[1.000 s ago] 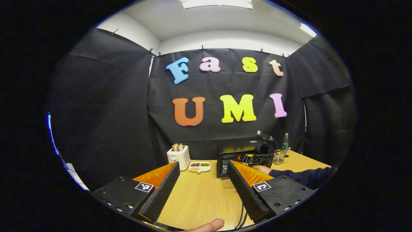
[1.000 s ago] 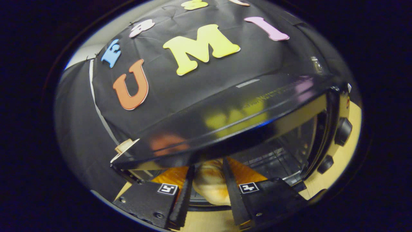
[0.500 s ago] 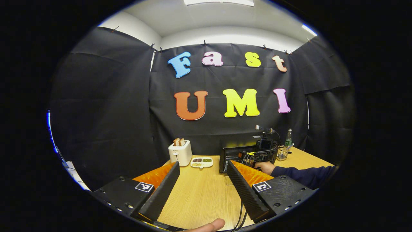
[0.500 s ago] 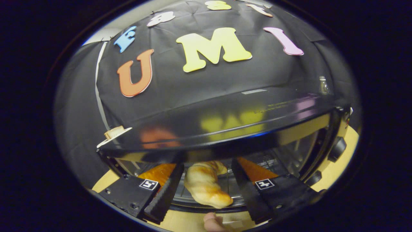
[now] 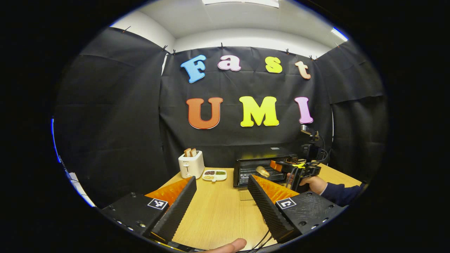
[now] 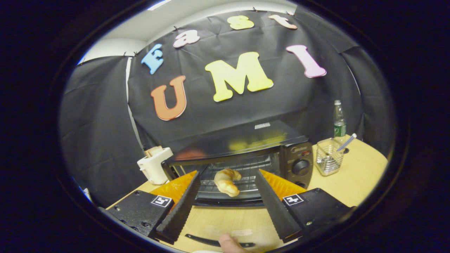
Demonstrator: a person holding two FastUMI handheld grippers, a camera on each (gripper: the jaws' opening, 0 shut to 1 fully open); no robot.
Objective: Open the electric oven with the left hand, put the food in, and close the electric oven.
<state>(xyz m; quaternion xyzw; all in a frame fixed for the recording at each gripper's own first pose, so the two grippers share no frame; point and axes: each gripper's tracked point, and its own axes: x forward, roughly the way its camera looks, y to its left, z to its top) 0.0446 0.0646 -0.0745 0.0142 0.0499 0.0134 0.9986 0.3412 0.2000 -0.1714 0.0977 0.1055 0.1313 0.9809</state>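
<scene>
The black electric oven [image 6: 246, 147] stands open, its glass door [image 6: 225, 230] folded down flat over the table. A golden croissant [image 6: 226, 181] lies on the wire rack inside, near the front. My right gripper [image 6: 227, 173] is open and held back from the oven mouth, its fingers either side of the croissant in the picture but well short of it. In the left gripper view my left gripper [image 5: 221, 178] is open over the wooden table, some way in front of the oven [image 5: 262, 165]. There the croissant [image 5: 262, 171] shows, and a hand holds the right gripper [image 5: 297, 168] beside the oven.
A white toaster [image 5: 191, 164] with bread slices and a small divided dish [image 5: 214, 174] stand left of the oven. A wire basket [image 6: 328, 161] and a plastic bottle [image 6: 339, 121] are to its right. Oven knobs [image 6: 301, 167] face front. Cables trail near the table's front edge.
My right gripper has opened, left the croissant on the oven rack and drawn back out of the oven. My left gripper has barely shifted.
</scene>
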